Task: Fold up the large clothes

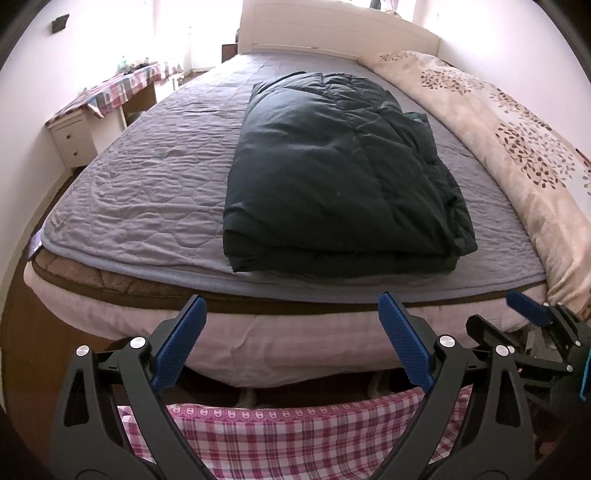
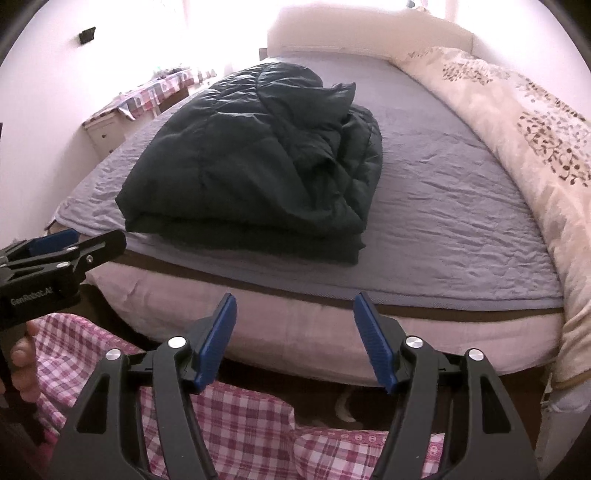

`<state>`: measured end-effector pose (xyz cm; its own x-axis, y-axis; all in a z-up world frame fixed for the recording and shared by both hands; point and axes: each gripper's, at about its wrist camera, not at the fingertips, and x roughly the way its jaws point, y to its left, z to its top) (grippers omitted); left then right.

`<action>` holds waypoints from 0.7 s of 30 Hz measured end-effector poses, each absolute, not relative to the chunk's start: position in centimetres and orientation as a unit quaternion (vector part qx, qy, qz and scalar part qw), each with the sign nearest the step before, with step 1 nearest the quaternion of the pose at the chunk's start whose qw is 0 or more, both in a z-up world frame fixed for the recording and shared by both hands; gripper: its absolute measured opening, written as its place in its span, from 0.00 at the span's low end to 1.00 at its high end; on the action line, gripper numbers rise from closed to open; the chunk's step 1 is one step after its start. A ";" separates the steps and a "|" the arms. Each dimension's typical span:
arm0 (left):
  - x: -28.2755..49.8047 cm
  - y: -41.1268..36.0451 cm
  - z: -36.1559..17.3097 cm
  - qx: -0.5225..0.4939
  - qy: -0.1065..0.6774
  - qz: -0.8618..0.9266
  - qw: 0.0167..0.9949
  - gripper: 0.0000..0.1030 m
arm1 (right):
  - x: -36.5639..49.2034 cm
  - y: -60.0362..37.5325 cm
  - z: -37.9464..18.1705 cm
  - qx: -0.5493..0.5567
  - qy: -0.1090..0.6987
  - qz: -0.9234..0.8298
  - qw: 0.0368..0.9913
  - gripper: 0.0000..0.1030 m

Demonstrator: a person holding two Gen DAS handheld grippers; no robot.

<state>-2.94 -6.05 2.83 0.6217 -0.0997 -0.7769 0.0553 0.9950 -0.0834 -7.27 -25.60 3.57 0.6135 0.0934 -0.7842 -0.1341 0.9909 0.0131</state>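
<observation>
This was a bedroom in a home. A wide bed [image 1: 147, 192] with a quilted grey cover filled the space ahead of the left claw [image 1: 291, 343], and a pale headboard [image 1: 332, 29] stood at its far end. A cream comforter [image 1: 517, 140] printed with brown leafy trees lay along the bed's edge to the claw's right. Far off to the left, by the white wall, stood a white drawer unit [image 1: 72, 138] and a counter [image 1: 122, 86] under a checked cloth, cluttered with small household items.
</observation>
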 end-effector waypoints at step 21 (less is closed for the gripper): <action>-3.1 -5.8 3.0 -0.030 0.435 -0.051 0.898 0.90 | -8.0 -23.7 4.0 -0.062 0.430 0.067 0.898 0.82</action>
